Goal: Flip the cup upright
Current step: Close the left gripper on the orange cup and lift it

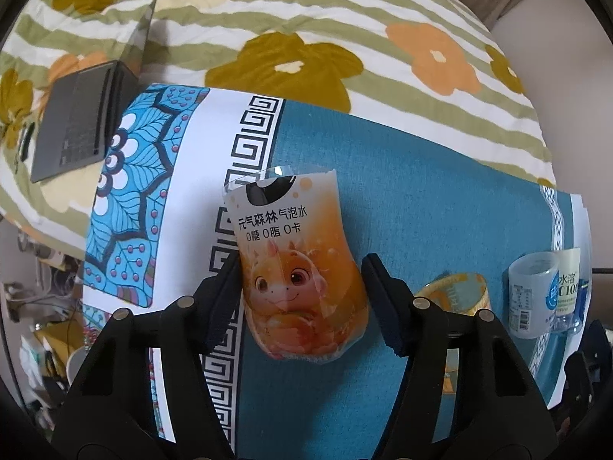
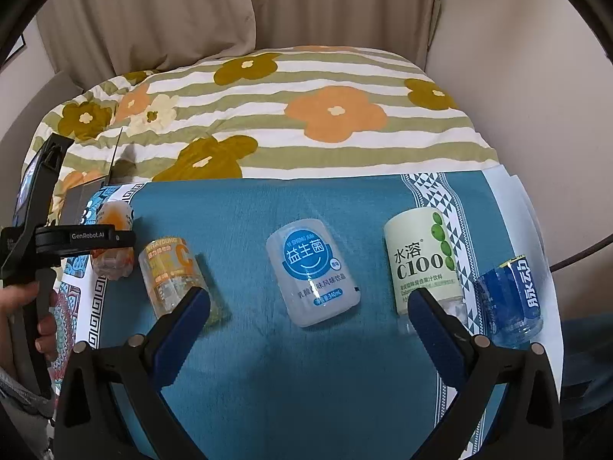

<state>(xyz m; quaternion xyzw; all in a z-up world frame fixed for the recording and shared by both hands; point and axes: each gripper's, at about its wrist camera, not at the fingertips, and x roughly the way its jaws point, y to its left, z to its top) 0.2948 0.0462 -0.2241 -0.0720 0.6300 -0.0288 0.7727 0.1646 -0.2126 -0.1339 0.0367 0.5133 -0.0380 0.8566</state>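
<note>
An orange cup (image 1: 302,268) cut from a bottle, with a cartoon dragon label, stands between the fingers of my left gripper (image 1: 302,299) on the blue tablecloth (image 1: 440,211), open rim up. The left finger touches its side; a small gap shows at the right finger. In the right wrist view this cup (image 2: 113,241) is at far left, partly behind the left gripper's body. My right gripper (image 2: 310,314) is open and empty, in front of a white-blue cup (image 2: 312,276) that stands bottom up.
More cut-bottle cups stand in a row: yellow-orange (image 2: 172,276), pale green C100 (image 2: 421,260), blue (image 2: 509,299). A laptop (image 1: 84,115) lies on the flowered bedding (image 1: 345,38) behind the table. Clutter lies below the table's left edge.
</note>
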